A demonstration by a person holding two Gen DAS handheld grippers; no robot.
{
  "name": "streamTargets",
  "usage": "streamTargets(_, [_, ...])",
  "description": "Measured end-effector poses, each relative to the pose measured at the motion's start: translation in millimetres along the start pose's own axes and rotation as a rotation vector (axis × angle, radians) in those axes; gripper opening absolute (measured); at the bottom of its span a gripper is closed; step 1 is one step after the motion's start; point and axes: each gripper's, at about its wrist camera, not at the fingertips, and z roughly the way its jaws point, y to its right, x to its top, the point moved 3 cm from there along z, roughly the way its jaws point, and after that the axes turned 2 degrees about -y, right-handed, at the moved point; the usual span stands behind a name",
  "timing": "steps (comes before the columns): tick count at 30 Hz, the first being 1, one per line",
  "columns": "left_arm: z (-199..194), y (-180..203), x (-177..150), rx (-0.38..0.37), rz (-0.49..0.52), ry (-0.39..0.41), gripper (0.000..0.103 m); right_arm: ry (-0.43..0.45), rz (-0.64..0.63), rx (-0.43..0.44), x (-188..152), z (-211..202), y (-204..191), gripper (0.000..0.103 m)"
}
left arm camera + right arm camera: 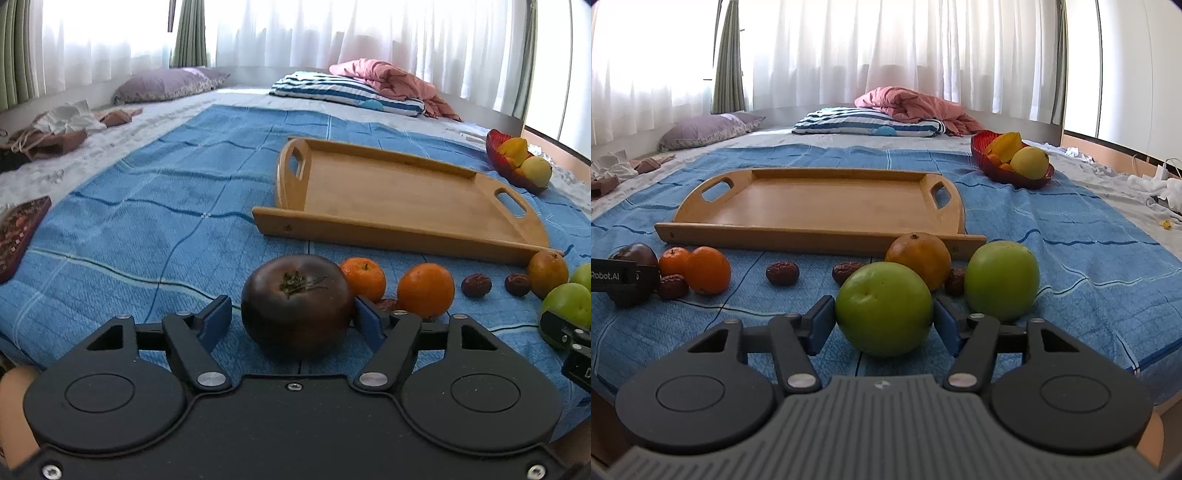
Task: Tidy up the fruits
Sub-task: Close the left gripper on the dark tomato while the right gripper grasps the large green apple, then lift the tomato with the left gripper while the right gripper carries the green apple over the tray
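On the bed, before the tray (812, 206), the left gripper (291, 317) jaws straddle a tomato (297, 304), one side apart; the right gripper (884, 325) jaws clasp a green fruit (884, 308).

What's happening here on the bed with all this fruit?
A person holds a gripper in each hand over a blue blanket. The left gripper straddles a dark tomato; its right pad touches, but a small gap shows at its left pad. The right gripper brackets the nearer green apple with both pads at its sides. Both fruits sit on the blanket. The wooden tray holds nothing yet; oranges, dates and a second green apple wait in a row.
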Motion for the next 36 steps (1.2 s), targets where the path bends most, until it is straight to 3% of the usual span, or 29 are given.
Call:
streamTargets(22, [-4.7,2.6,-0.9,-0.011,0.001,0.014,0.06,-0.016,0.067,0.011,-1.6,1.8,5.0,0.06])
streamTargets(36, [-20.6,-1.8,15.4,0.0,0.011,0.066,0.059,0.042,0.093,0.068,17.9,-9.7,5.7,0.06])
